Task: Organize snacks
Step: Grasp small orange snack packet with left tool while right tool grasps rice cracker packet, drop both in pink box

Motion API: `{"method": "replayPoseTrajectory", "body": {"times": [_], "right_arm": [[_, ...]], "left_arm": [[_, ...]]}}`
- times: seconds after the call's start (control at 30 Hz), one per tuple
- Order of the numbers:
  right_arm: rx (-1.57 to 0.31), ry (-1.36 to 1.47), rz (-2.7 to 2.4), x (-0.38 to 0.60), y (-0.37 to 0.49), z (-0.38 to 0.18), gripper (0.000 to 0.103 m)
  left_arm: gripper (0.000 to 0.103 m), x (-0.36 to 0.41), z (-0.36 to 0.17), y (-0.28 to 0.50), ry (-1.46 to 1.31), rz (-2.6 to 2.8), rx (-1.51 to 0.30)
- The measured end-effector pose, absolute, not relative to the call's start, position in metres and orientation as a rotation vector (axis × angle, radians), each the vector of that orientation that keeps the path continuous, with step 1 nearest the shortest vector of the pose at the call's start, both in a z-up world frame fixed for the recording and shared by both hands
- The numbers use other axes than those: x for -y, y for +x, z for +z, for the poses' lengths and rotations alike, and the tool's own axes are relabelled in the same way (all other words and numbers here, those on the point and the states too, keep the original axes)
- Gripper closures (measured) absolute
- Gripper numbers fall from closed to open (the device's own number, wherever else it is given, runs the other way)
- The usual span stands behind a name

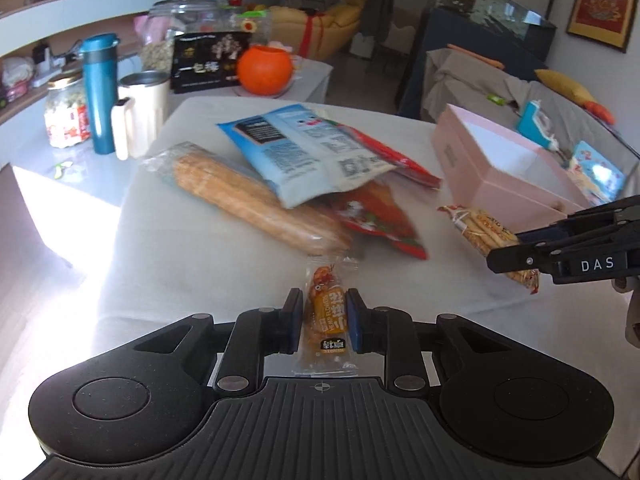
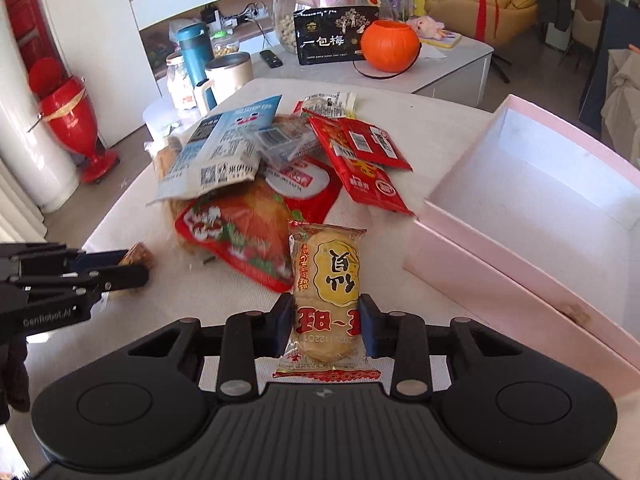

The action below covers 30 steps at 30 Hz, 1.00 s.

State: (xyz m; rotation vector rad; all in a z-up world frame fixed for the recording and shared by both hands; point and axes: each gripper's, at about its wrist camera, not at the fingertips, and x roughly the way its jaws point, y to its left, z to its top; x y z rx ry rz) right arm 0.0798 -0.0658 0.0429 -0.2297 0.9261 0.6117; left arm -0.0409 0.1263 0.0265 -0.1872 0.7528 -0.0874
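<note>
Left gripper (image 1: 320,320) had its fingers clamped narrow on a small orange twist-snack packet (image 1: 325,316), gripped across the middle, packet lengthwise between the pads, its far end just short of the snack pile. Right gripper (image 2: 325,326) had fingers closed in on a rice cracker packet (image 2: 326,292); pads sat against both sides of the pack near its lower half, so it read as held, though whether it was already lifted off the bench (image 2: 240,292) was hard to tell from this angle.

Rest of the snacks were still piled mid-bench: a long bread loaf in clear wrap (image 1: 256,200), a light blue pouch (image 1: 308,152) lying over it, a big red pouch (image 2: 244,232) under that, several small red sachets (image 2: 360,156) fanned toward the box. The pink box (image 2: 520,216) stood open and looked empty, just beside the right gripper's side, well placed as the drop target. Both packets were gripped at the waist, likely so they carry flat and release cleanly into the box. In the left wrist view the right gripper came in from the right over its packet, near the box corner.

Task looked barely started: nothing in the box, two items in hand.
</note>
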Motion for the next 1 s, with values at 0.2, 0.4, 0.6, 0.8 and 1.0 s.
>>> {"method": "replayPoseTrajectory", "body": {"times": [0.2,0.4,0.6,0.8,1.0], "right_arm": [[-0.914,-0.286,0.538,0.137,0.041,0.077,0.069],[-0.803,-0.162,0.375,0.204,0.047,0.131,0.069],[-0.689,-0.042,0.276,0.221,0.112,0.156,0.041],[-0.746,-0.08,0.173,0.232,0.128,0.123,0.041],[-0.949,-0.034,0.077,0.223,0.167,0.06,0.06]], "left_arm": [[0.078,-0.062,0.059,-0.039,-0.156,-0.299,-0.665],[0.076,-0.013,0.125,0.036,-0.186,-0.453,-0.48],[0.071,0.0,0.124,0.141,-0.196,-0.341,-0.584],[0.071,-0.043,0.106,0.099,-0.126,-0.239,-0.543],[0.071,-0.116,0.098,0.054,-0.159,-0.055,-0.524]]}}
